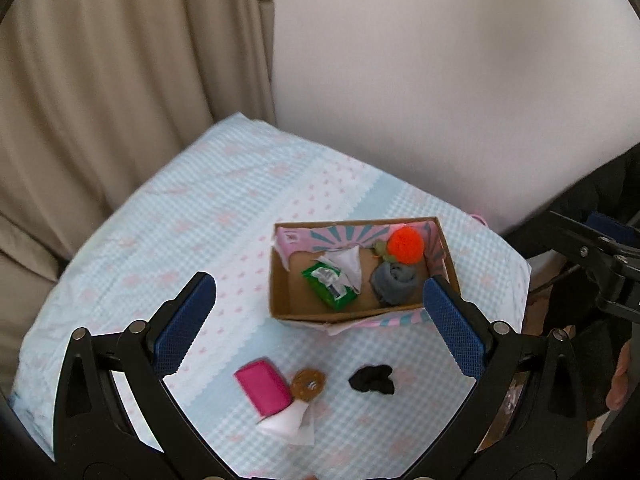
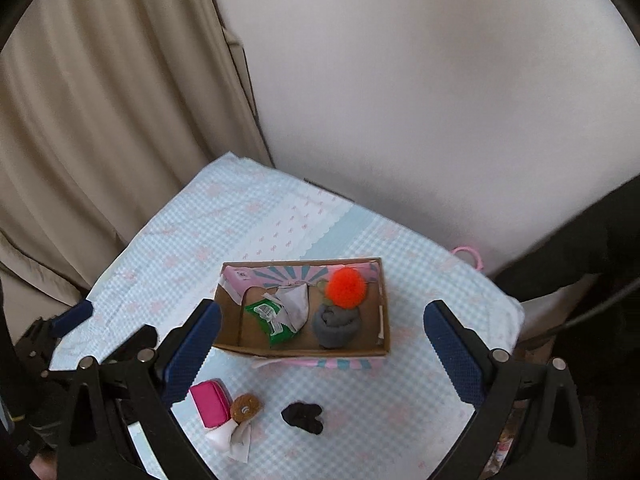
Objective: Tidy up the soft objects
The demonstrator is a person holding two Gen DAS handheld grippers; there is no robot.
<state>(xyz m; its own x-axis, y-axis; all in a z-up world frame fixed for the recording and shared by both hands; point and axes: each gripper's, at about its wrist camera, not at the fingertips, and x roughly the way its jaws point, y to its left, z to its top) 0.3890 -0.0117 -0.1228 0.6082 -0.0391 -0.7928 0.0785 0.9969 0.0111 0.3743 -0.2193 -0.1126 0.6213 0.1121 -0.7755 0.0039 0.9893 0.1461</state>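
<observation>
A: Soft objects sit in two groups on the bench (image 1: 248, 200), which wears a pale blue checked cloth. Inside the cardboard box (image 1: 280, 292) are an orange pompom (image 1: 407, 246) at the 1 o'clock corner, a rolled grey sock (image 1: 394, 282) just below it and touching it, a green tissue pack (image 1: 330, 286) lying tilted at centre-left, and a white tissue (image 1: 346, 262) sticking out of that pack.

B: And outside the box?

A: At 6 o'clock from the box, three things lie in a row: a pink pouch (image 1: 262, 386) at the left, a small brown round piece (image 1: 307, 385) touching it, and a black cloth piece (image 1: 372, 379) apart to the right. A white tissue scrap (image 1: 290, 424) lies under the pink pouch and the brown piece.

B: What about the fingers?

A: The left gripper (image 1: 318, 320) hangs above the bench with its blue-padded fingers (image 1: 184, 320) spread wide, pinching nothing. The right gripper (image 2: 324, 344) is likewise spread wide and empty, the box's near wall showing between its fingers (image 2: 454, 352).

B: Anything else?

A: From the right wrist view, a pink ring (image 2: 470, 256) shows at the bench's 2 o'clock edge. Beige curtains (image 2: 100, 140) hang at 10 o'clock.
</observation>
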